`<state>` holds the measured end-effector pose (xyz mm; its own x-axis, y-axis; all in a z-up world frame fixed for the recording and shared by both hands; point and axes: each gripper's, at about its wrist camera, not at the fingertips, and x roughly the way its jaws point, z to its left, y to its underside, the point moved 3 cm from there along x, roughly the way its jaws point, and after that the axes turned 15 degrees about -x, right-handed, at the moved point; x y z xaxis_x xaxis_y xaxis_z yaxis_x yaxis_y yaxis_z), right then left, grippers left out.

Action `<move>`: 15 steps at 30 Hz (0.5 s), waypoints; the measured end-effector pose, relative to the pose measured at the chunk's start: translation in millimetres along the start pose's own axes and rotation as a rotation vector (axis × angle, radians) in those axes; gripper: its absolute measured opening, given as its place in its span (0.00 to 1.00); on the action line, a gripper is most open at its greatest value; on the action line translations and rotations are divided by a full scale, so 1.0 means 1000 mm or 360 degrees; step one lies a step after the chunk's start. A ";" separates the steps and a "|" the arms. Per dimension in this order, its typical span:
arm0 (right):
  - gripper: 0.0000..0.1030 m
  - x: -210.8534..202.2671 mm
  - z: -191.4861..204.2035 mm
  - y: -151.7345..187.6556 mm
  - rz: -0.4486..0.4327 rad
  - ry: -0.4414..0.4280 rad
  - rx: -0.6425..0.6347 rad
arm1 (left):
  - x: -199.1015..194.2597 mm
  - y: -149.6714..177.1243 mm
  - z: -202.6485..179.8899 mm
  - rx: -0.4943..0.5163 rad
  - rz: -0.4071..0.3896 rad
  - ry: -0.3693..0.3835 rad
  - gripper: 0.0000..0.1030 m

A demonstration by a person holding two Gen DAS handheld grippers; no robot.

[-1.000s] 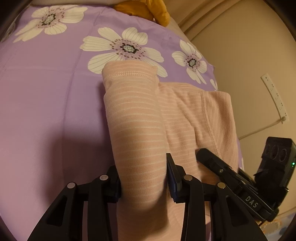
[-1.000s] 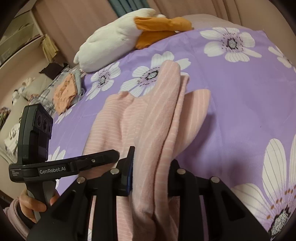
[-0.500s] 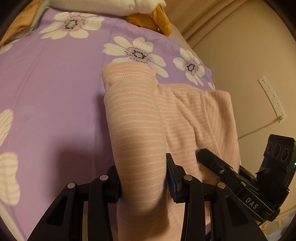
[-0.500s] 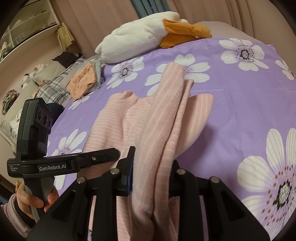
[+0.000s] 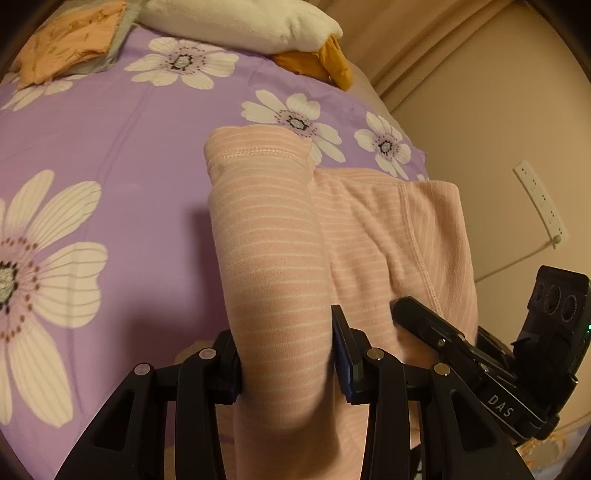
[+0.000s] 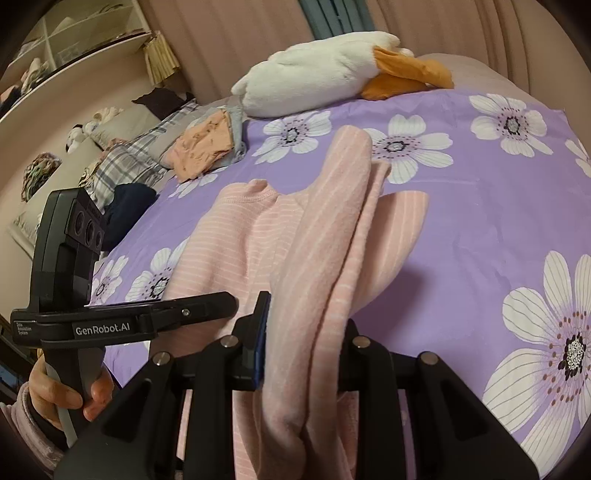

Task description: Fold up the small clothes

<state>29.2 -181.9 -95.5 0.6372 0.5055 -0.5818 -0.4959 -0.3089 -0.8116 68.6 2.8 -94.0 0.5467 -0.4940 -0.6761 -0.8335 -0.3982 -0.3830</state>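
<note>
A bed with a purple flowered sheet (image 6: 498, 206) fills both views. A white and orange plush toy (image 6: 332, 79) lies at its far end before pinkish curtains (image 6: 236, 40). Shelving (image 6: 74, 33) stands at left. A beige wall (image 5: 480, 110) carries a white power strip (image 5: 541, 201). Lighting is warm and dim.

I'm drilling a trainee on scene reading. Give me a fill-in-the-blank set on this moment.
1. Both grippers, left and right, are shut on the ____ striped top.
2. The bedspread is purple with white ____.
3. The plush toy is white and ____.

Missing words: pink; flowers; orange
</note>
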 end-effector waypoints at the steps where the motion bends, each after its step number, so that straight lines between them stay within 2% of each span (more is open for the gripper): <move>1: 0.25 -0.001 0.001 0.000 -0.0002 -0.0002 -0.0006 | -0.002 0.000 0.001 0.0003 -0.0007 -0.0001 0.37; 15: 0.25 -0.015 0.035 -0.017 -0.0066 -0.0038 -0.0134 | -0.047 0.011 0.009 0.0027 -0.0152 -0.0011 0.37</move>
<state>7.5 -156.4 -71.3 0.6415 0.5380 -0.5468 -0.4173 -0.3533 -0.8373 32.5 28.3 -71.8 0.6233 -0.4491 -0.6401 -0.7788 -0.4303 -0.4564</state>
